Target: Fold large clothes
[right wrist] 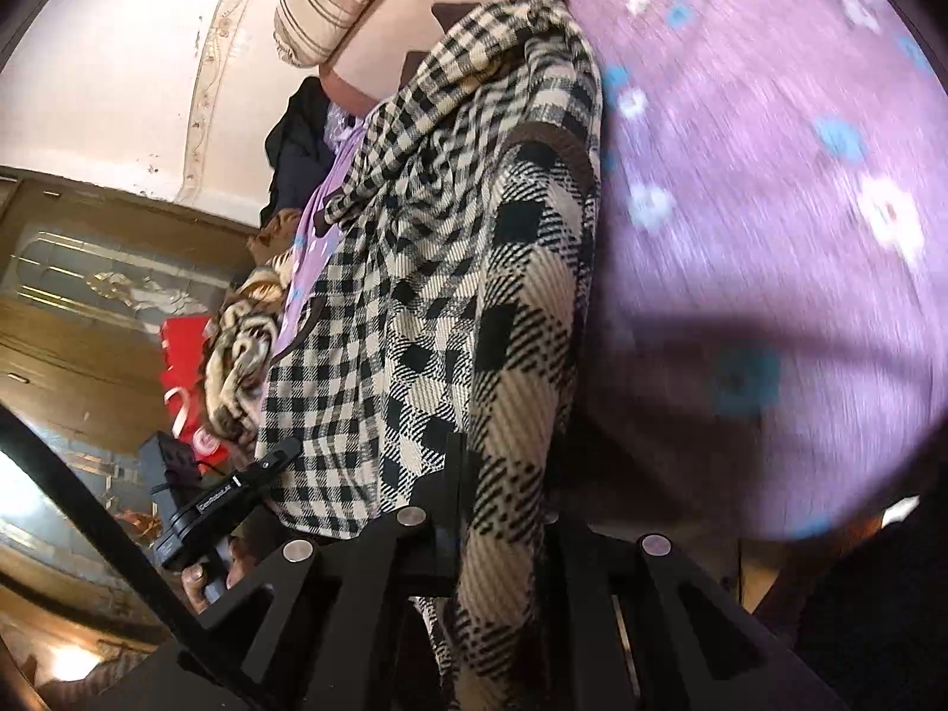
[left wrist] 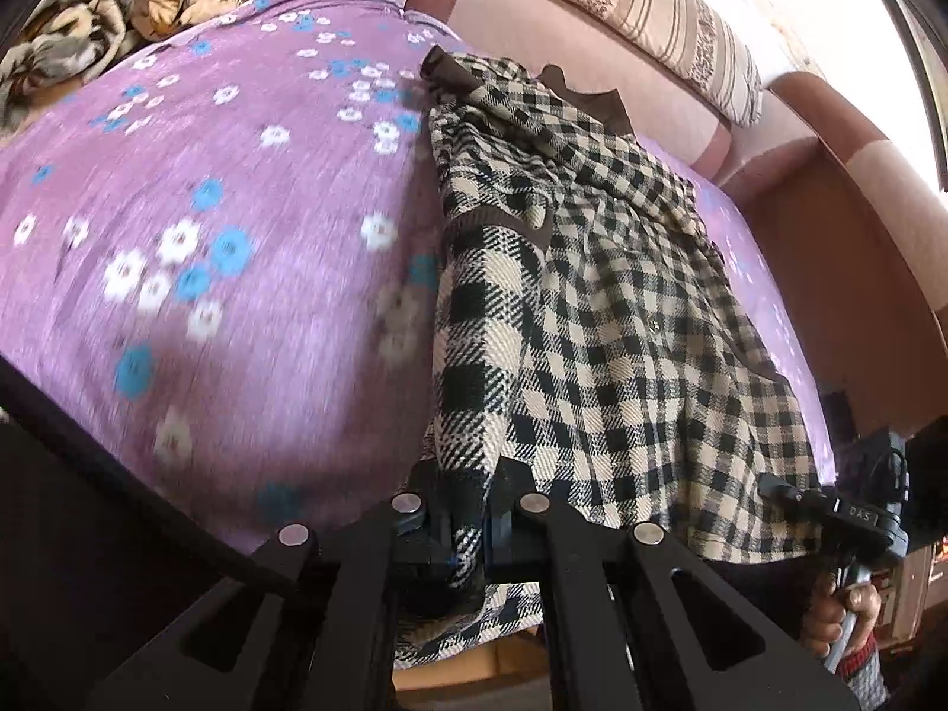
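Observation:
A black-and-cream checked garment point(left wrist: 604, 320) with brown trim lies lengthwise on a purple flowered bed cover point(left wrist: 225, 225). My left gripper point(left wrist: 468, 509) is shut on the garment's near hem at the bed's front edge. The right gripper point(left wrist: 829, 509) shows in the left wrist view, clamped on the hem's other corner. In the right wrist view the garment point(right wrist: 438, 272) hangs across the middle, and my right gripper point(right wrist: 503, 509) is shut on its hem. The left gripper point(right wrist: 249, 486) shows at lower left, also on the cloth.
A striped cushion point(left wrist: 652, 12) rests on the pink sofa back point(left wrist: 503, 0) behind the bed. A brown patterned blanket point(left wrist: 89, 18) lies heaped at the far left. A wooden cabinet point(right wrist: 89, 308) and a red bag point(right wrist: 183, 367) stand beside the bed.

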{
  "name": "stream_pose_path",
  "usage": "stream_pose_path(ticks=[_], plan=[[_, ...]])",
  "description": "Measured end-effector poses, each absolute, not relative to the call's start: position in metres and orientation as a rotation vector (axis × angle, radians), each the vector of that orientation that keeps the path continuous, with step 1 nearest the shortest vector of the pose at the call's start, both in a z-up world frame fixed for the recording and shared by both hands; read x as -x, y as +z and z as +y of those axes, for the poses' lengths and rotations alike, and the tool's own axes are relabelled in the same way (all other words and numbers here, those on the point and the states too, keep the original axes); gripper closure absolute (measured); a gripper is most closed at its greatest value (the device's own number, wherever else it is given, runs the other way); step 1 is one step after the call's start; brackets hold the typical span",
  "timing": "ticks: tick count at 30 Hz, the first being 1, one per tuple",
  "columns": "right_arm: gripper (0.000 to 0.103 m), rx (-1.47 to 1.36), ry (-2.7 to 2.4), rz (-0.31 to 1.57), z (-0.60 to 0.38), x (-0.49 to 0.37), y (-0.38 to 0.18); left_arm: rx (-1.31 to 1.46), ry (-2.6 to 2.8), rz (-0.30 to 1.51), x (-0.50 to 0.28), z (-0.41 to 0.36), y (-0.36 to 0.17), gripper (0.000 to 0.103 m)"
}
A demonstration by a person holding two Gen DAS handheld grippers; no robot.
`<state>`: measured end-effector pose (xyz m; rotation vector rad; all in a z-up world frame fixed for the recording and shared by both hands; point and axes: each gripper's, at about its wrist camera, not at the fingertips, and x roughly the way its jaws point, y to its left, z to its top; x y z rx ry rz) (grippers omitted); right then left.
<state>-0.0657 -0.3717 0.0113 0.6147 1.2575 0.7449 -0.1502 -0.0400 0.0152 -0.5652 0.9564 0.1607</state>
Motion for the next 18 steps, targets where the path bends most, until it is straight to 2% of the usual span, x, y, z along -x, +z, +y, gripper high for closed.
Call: stream_pose_path(ticks=[7,18], plan=[[0.097,-0.591,0.812,1.275,-0.366,0.065,0.018,0.554,0.119,0.956,0.145,-0.04,0.031,0.099],[0.096,-0.484,0.823,1.08,-0.336,-0.023,0.092,0.581,0.12,0.854,0.067,0.01,0.081,0.099]])
